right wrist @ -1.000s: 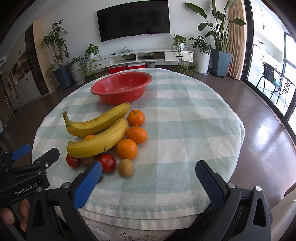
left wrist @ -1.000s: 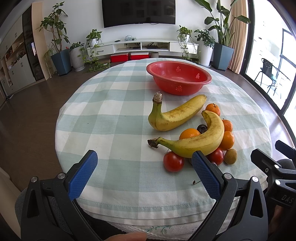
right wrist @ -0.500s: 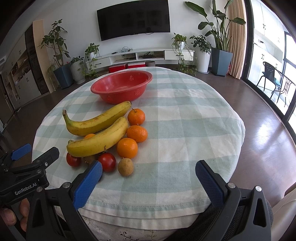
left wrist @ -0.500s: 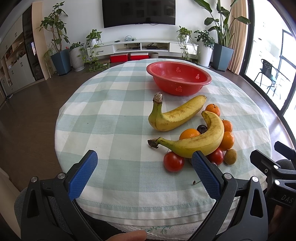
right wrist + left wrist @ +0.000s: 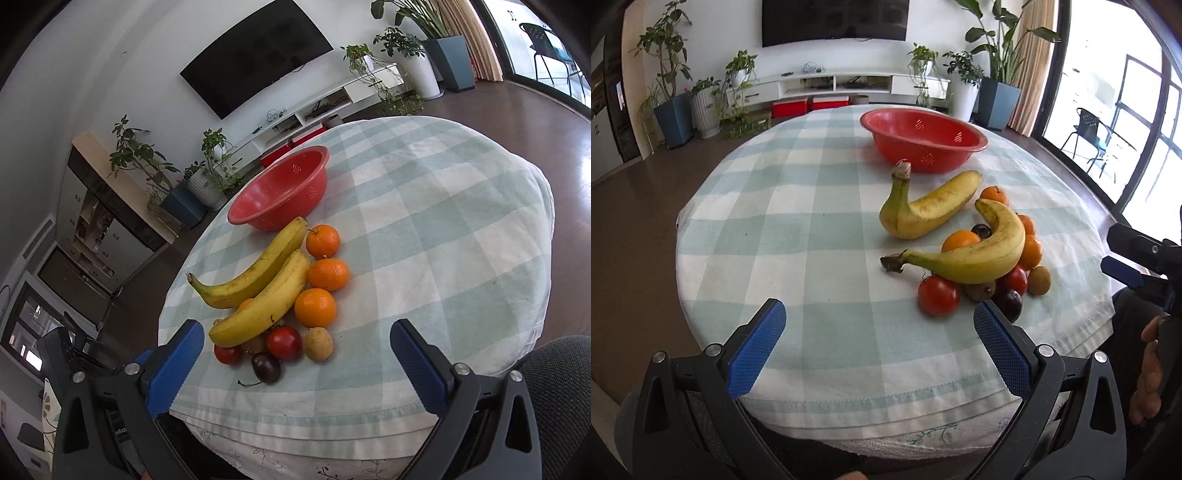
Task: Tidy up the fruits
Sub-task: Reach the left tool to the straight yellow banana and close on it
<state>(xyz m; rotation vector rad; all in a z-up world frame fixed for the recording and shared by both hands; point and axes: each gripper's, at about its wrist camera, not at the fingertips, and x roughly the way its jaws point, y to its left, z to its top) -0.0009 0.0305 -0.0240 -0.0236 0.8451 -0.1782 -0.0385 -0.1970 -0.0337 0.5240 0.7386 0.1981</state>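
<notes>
A red perforated bowl [image 5: 923, 138] [image 5: 280, 199] stands empty at the far side of a round table with a green-checked cloth [image 5: 798, 221]. In front of it lie two bananas [image 5: 931, 208] [image 5: 262, 306], several oranges [image 5: 327, 274], two tomatoes [image 5: 938, 295] [image 5: 283, 342], a dark plum [image 5: 266, 367] and a brown kiwi-like fruit [image 5: 317, 344], bunched together. My left gripper [image 5: 879, 350] is open near the table's front edge, left of the pile. My right gripper [image 5: 295, 369] is open, tilted, with the plum just between its fingers' line.
A TV, a white media shelf and potted plants [image 5: 676, 110] line the far wall. Large windows and a chair [image 5: 1097, 140] are at the right. A person's hand [image 5: 1148, 373] holds the right gripper's handle. The cloth's left half [image 5: 757, 206] is bare.
The right gripper has rolled to a tilt and moved nearer the fruit pile. The left gripper's view has shifted slightly, with the fruits now a bit farther right. No fruit moved.
</notes>
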